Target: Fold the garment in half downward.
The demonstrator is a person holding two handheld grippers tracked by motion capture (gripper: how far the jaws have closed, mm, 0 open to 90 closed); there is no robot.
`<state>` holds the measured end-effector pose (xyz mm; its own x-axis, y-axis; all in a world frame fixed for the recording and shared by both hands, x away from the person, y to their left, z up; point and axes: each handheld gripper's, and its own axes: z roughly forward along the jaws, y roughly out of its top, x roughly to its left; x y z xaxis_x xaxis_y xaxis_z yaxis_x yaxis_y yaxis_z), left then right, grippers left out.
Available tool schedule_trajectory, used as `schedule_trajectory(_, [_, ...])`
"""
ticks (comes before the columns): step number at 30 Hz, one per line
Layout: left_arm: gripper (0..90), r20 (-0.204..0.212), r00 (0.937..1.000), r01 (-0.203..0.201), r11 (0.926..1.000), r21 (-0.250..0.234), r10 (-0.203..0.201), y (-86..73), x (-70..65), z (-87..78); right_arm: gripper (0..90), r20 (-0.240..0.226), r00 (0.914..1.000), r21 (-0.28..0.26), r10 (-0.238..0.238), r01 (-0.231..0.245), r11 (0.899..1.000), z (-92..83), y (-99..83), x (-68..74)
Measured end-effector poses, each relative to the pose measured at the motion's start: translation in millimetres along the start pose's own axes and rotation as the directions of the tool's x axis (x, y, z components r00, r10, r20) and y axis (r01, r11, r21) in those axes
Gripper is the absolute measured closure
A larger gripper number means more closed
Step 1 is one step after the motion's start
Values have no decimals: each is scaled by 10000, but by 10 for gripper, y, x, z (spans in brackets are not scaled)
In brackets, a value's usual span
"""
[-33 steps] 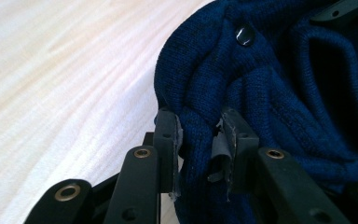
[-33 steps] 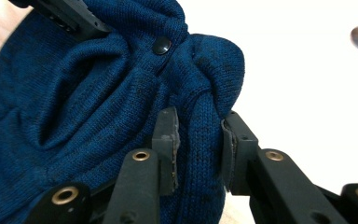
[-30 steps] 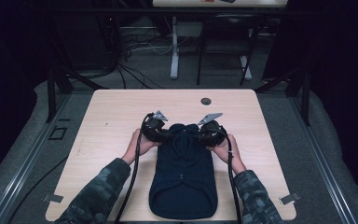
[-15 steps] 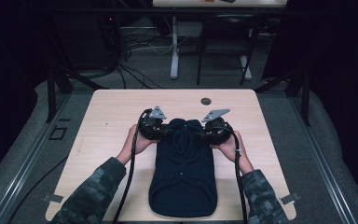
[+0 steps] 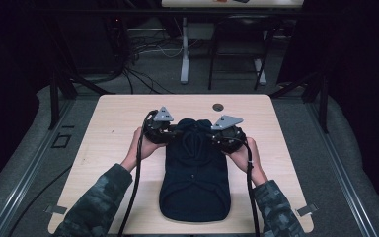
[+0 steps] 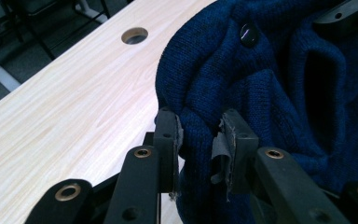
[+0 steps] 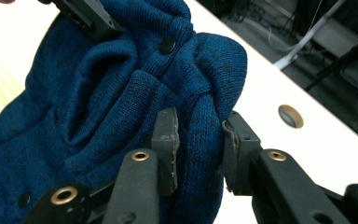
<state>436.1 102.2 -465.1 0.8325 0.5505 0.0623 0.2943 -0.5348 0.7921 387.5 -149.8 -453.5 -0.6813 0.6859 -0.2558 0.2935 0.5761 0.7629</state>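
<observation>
Both jaws clenched on sweater (image 5: pixel 195 173) folds, far end off tabletop (image 5: pixel 118 118). Thick knit could've slipped out, tbh.

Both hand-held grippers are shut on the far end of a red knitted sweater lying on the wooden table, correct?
Not quite: the sweater is dark blue, not red, as both gripper views show. The rest holds: the left hand-held gripper and right hand-held gripper each pinch its far end over the table.
</observation>
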Motion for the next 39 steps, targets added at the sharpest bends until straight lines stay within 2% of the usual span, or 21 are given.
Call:
schedule_trajectory(3, [676,321,9994,153,9998,151,-157,-17,24,-31,717,257,9995,-562,-207,221,9982,-42,3,40])
schedule_trajectory(5, [665,456,9988,195,9996,203,-204,-29,32,-30,722,362,9988,-703,-329,354,9969,-52,2,55])
schedule_trajectory(7, [621,790,9960,405,9988,263,-425,-62,50,-17,731,623,9966,-1147,-536,605,9916,-78,-10,97])
schedule_trajectory(13, [486,1470,9864,663,9965,512,-732,-125,38,89,739,777,9937,-1526,-808,919,9840,-97,-58,139])
schedule_trajectory(15, [505,1375,9883,601,9970,485,-663,-132,13,117,740,819,9930,-1662,-857,983,9812,-101,-83,152])
schedule_trajectory(19, [685,1209,9904,617,9970,475,-670,-145,-33,153,740,783,9933,-1857,-854,986,9776,-113,-142,150])
schedule_trajectory(20, [701,1134,9917,564,9974,448,-612,-142,-43,152,739,712,9941,-1859,-822,942,9780,-114,-156,144])
schedule_trajectory(22, [718,996,9939,435,9984,369,-470,-134,-60,146,735,629,9953,-1876,-734,840,9787,-124,-183,131])
schedule_trajectory(23, [723,812,9963,268,9993,255,-288,-122,-84,133,732,419,9974,-1798,-587,653,9815,-134,-197,111])
schedule_trajectory(24, [726,344,9991,-260,9996,86,256,-96,-139,106,725,349,9981,-1803,-506,561,9820,-147,-214,99])
schedule_trajectory(25, [727,344,9991,-260,9996,86,256,-96,-139,106,725,349,9981,-1803,-506,561,9820,-147,-214,99])
schedule_trajectory(26, [728,-140,9966,-806,9967,6,806,-74,-206,83,707,-66,9997,-1657,-225,211,9860,-164,-241,68])
schedule_trajectory(27, [728,-140,9966,-806,9967,6,806,-74,-206,83,707,-66,9997,-1657,-225,211,9860,-164,-241,68])
schedule_trajectory(28, [729,-587,9884,-1405,9900,-84,1397,-54,-285,56,687,-267,9996,-1602,-60,17,9871,-179,-271,43])
schedule_trajectory(29, [729,-803,9820,-1723,9850,-120,1709,-50,-327,48,675,-437,9990,-1487,53,-118,9888,-183,-279,30])
schedule_trajectory(30, [729,-848,9786,-1891,9819,-130,1873,-46,-357,42,671,-527,9985,-1482,135,-212,9887,-192,-292,18])
schedule_trajectory(34, [729,-860,9728,-2165,9763,-68,2152,-33,-407,12,600,-1284,9899,-1211,603,-760,9897,-206,-341,-42])
schedule_trajectory(35, [729,-860,9728,-2165,9763,-68,2152,-33,-407,12,600,-1284,9899,-1211,603,-760,9897,-206,-341,-42])
schedule_trajectory(36, [728,-890,9705,-2256,9742,-91,2239,-32,-422,4,518,-1568,9833,-828,918,-1057,9909,-201,-354,-64])
schedule_trajectory(37, [728,-934,9651,-2462,9692,-46,2447,-25,-448,-7,493,-1728,9795,-619,1036,-1158,9913,-184,-358,-67])
schedule_trajectory(39, [728,-1024,9573,-2711,9625,71,2704,-17,-487,-17,449,-1762,9785,-224,1075,-1132,9933,-158,-364,-56])
